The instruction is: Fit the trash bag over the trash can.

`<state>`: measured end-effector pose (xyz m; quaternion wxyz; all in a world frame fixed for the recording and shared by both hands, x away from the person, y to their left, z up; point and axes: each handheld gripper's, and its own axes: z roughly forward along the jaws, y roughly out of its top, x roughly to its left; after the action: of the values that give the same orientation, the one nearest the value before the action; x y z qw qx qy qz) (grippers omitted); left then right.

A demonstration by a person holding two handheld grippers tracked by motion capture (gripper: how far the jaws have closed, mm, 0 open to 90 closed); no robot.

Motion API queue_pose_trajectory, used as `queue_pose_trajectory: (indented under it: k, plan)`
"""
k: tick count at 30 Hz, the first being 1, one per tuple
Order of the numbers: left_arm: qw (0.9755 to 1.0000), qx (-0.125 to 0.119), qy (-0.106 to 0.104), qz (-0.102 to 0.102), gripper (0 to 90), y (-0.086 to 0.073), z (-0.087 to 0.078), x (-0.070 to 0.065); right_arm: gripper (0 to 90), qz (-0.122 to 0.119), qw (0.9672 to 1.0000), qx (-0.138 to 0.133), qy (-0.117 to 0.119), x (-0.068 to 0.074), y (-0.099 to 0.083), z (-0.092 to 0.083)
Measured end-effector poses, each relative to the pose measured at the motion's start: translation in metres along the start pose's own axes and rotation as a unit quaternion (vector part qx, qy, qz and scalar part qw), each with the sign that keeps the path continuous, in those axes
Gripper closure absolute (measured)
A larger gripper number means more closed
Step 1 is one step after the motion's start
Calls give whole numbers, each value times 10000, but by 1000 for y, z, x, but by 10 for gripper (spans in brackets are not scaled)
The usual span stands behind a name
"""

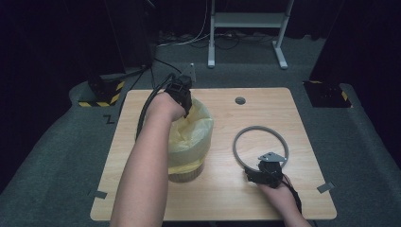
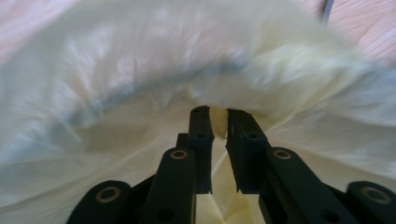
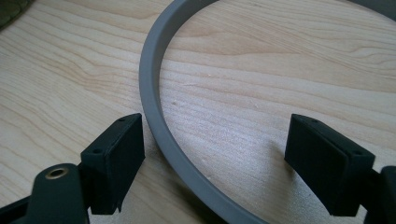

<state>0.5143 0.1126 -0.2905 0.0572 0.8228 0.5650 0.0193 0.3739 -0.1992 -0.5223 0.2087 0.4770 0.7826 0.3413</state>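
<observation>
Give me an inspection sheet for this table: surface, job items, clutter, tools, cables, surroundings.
Surface: wooden table, round hole at the far edge.
Job's things: bin lined with a yellow bag; grey ring flat on the table to its right.
Clutter: nothing seen.
Grippers: left tool pinches the bag at the bin's far rim; right tool open, the ring's near arc between its jaws.
Cables: one trails from each tool; more lie on the floor behind.
Surroundings: grey carpet, white frame legs, dark curtains.

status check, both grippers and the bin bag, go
Left gripper pinched on the pale yellow plastic bin bag at the bin's far rim. Right gripper open, jaws astride the grey plastic ring lying flat on the wooden table. Nothing in the way.
</observation>
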Motion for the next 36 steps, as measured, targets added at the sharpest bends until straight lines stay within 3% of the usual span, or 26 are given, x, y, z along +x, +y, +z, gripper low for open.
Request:
queue_pose_trajectory:
  k: [2,6,7,9,10,13,15,22,25,30,33,36]
  plan:
    - [10000,-27,-8,-27,743,-7,-8,2,198,-4,10000,-20,-1,-1,0,-1]
    - [9997,42,193,-143,737,-26,-39,8,198,29,10000,-27,-1,-1,0,-1]
    - [9994,94,256,-202,772,-32,-46,10,198,31,10000,-22,0,-1,0,-2]
    - [9989,317,188,-290,899,-45,-55,15,198,12,10000,-42,-5,-1,0,-2]
    - [9981,481,193,-331,899,-50,-56,17,198,35,10000,-50,12,-2,1,-3]
    - [9948,783,436,-474,899,-62,-45,26,198,44,10000,-50,-3,-2,1,-3]
    - [9934,934,421,-514,899,-65,-30,30,198,54,10000,-58,-1,-1,1,-3]
    - [9916,1197,424,-247,899,-52,11,20,198,25,10000,-32,-9,-1,2,-2]
    - [9935,1068,374,-108,899,-48,4,10,198,25,10000,-48,-10,-2,2,-3]
    - [9974,566,427,120,875,-55,-46,-9,198,-7,10000,-23,-4,-1,1,-1]
    - [9995,54,177,255,898,-66,-81,-25,198,-25,10000,-7,-12,0,0,-1]
    - [9994,-73,8,338,898,-71,-94,-40,199,4,10000,22,-26,1,0,0]
